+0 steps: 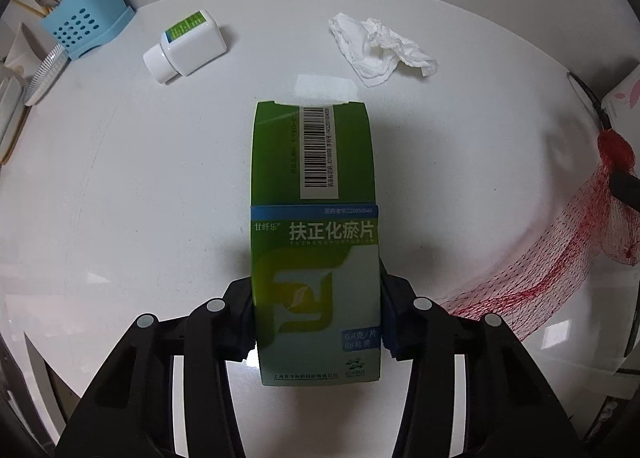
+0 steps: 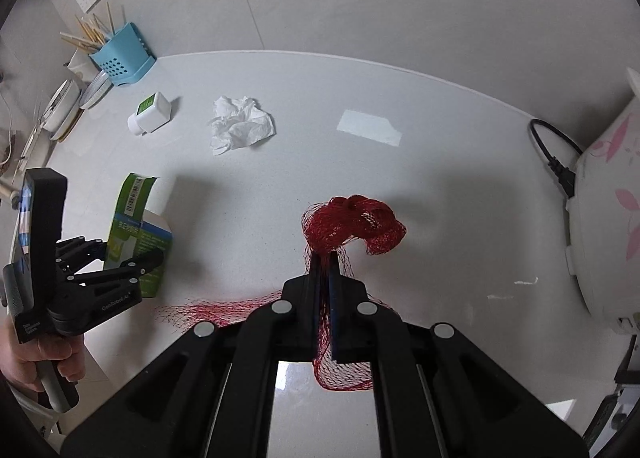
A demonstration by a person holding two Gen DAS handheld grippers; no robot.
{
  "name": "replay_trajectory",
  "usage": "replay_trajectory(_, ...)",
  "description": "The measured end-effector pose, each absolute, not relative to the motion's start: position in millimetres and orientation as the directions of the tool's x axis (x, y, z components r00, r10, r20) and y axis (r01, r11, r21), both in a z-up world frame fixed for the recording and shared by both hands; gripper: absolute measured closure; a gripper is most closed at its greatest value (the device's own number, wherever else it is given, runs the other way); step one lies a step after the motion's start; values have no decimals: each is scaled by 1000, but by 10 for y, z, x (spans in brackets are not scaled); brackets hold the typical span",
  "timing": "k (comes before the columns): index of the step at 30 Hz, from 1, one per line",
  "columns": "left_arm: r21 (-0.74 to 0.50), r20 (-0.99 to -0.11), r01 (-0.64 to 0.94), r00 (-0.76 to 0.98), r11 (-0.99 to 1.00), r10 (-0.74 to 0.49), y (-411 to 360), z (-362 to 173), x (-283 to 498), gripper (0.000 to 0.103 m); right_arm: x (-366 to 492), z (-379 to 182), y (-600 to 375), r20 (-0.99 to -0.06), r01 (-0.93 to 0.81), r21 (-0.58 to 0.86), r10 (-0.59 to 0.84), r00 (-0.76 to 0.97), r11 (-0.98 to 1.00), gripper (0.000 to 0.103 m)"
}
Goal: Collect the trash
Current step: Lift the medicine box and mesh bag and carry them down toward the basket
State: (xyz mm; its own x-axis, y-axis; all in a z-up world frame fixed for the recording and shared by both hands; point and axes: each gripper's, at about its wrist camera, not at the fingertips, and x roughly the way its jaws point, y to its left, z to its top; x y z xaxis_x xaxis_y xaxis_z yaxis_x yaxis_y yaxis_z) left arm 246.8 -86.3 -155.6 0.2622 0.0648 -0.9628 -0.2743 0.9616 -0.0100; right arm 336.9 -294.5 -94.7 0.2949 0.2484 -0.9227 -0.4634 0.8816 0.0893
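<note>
The left gripper (image 1: pixel 316 322) is pinching a green medicine box (image 1: pixel 314 242), its 2 pads pressing on the box's long sides near the lower end; the box is standing on the white counter (image 1: pixel 120 186) with its barcode face turned to the camera. The right gripper (image 2: pixel 323 298) is pressed together on a red mesh net bag (image 2: pixel 352 226), which is bunching above the fingertips and trailing below and off to the left across the counter. Farther out, a crumpled white tissue (image 2: pixel 240 124) and a white pill bottle (image 2: pixel 150 112) on its side are lying apart from each other. A blue utensil holder (image 2: pixel 122 58) is standing by the wall.
</note>
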Motion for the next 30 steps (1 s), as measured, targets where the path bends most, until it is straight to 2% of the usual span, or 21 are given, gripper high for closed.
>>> replay_trajectory(9,-44,-912,-187,409,981,37,-662,-1006,1865,57,2709,-606,-2902,-883,-339,84,228,411,937,101)
replay_trajectory(17,-56,-846,-67,533,996,-12,-469,-456,1211,57,1764,-303,-2685,-825,-260,102,228,517,960,101)
replay_trajectory(24,-74,-800,2,597,997,-61,-296,-251,461,57,881,-95,-2368,-782,-233,115,232,578,966,101)
replay_trajectory(30,-82,-786,49,611,995,-95,-149,-303,-178,57,66,-34,-2128,-757,-200,125,224,613,972,101)
